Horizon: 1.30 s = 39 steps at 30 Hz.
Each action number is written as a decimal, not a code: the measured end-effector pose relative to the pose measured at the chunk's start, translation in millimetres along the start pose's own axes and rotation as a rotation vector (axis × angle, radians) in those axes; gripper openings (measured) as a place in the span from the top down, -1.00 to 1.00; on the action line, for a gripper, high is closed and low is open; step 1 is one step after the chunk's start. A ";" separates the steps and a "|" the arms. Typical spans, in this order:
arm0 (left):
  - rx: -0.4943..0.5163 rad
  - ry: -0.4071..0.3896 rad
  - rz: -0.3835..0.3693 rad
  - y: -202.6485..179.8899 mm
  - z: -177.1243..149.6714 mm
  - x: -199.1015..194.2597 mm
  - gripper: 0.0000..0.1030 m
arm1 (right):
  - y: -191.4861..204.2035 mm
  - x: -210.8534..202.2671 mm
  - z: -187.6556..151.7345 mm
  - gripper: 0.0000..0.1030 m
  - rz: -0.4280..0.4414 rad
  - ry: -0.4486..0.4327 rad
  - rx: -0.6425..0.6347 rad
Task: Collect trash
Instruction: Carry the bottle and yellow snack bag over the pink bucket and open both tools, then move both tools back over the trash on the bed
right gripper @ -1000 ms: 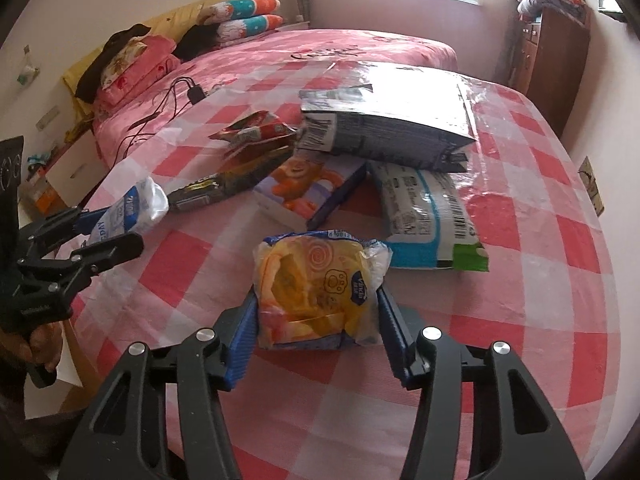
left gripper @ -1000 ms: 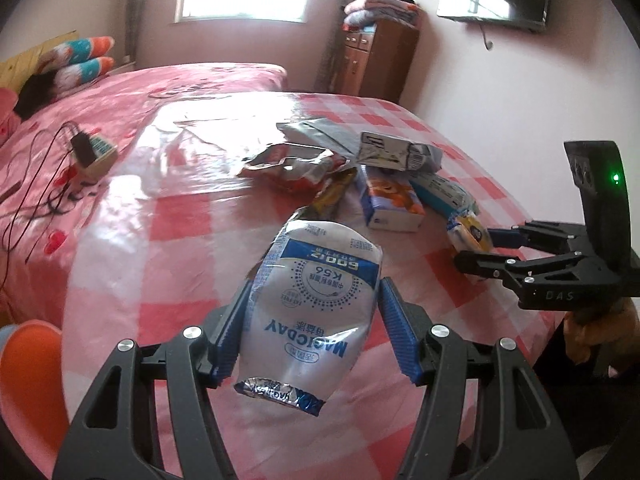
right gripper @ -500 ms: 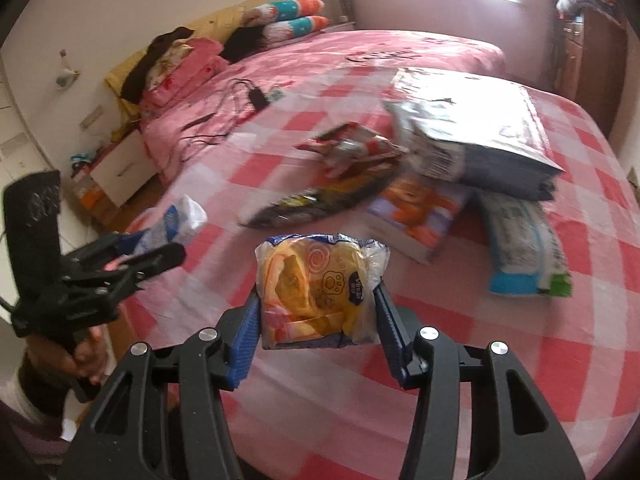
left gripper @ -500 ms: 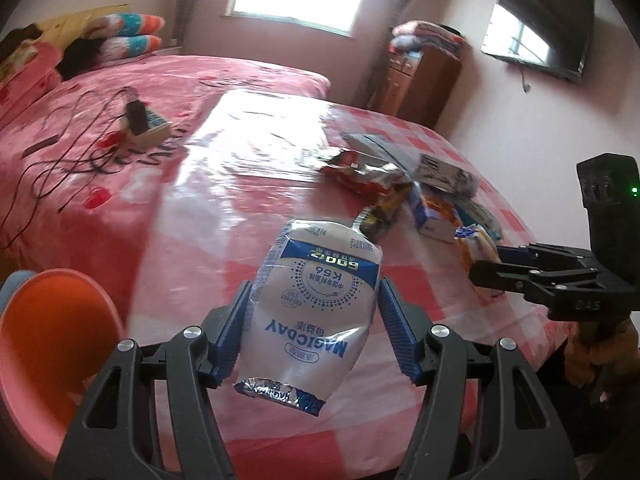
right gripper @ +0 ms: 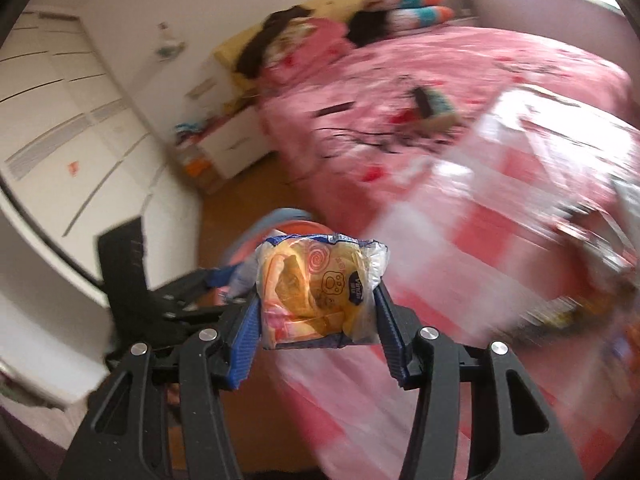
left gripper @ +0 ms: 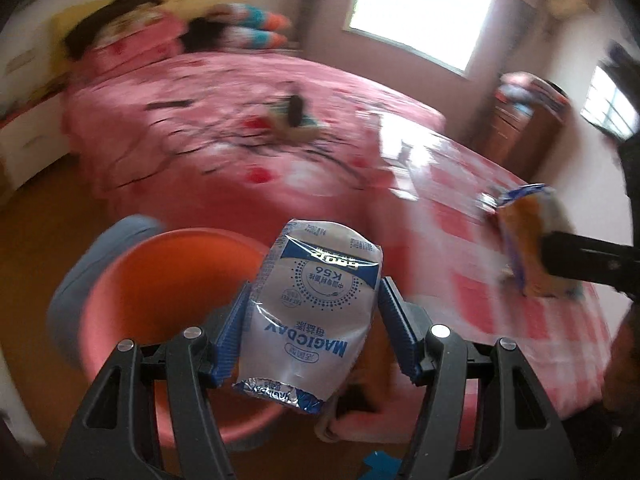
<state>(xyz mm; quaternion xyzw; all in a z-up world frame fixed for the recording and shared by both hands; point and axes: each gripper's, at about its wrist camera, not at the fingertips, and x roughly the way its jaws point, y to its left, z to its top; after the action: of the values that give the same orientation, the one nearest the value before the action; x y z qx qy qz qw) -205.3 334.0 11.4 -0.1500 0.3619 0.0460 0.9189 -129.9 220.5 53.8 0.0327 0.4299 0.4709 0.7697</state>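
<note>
My left gripper (left gripper: 312, 312) is shut on a white and blue MAGICDAY pouch (left gripper: 316, 304), which hangs over the near rim of an orange basin (left gripper: 160, 280) on the floor. My right gripper (right gripper: 318, 312) is shut on a yellow snack packet (right gripper: 320, 292) in clear wrap. In the left wrist view that packet (left gripper: 532, 240) and the right gripper come in from the right, over the table's edge. In the right wrist view the left gripper (right gripper: 224, 276) with its pouch sits just left of the packet, with the basin (right gripper: 296, 226) behind it.
A table with a pink checked cloth (right gripper: 500, 216) fills the right, with blurred wrappers (right gripper: 600, 248) at its far right. A pink bed (left gripper: 240, 120) with cables and a charger lies behind. White cabinets (right gripper: 60, 120) stand left, over brown floor (right gripper: 240, 208).
Both grippers have swung left off the table with their loads. The table's trash has slid out of the left view, and the orange basin has come in under the pouch.
</note>
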 end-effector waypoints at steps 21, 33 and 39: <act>-0.296 0.043 0.255 87.3 -21.0 3.1 -0.63 | -19.4 24.7 -0.9 -0.75 -0.020 -0.054 0.090; -0.221 0.039 0.113 18.4 -13.9 7.2 -0.63 | -42.3 -32.6 -33.9 -0.75 -0.176 -0.157 -0.001; -0.183 0.053 0.078 -17.6 -8.7 9.3 -0.66 | -58.5 -51.1 -42.8 -0.75 -0.196 -0.192 0.016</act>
<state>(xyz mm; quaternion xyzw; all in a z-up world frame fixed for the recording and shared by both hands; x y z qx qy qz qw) -200.7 314.4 3.3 -0.2201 0.3858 0.1108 0.8891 -128.3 134.4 32.5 0.0416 0.3590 0.3849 0.8493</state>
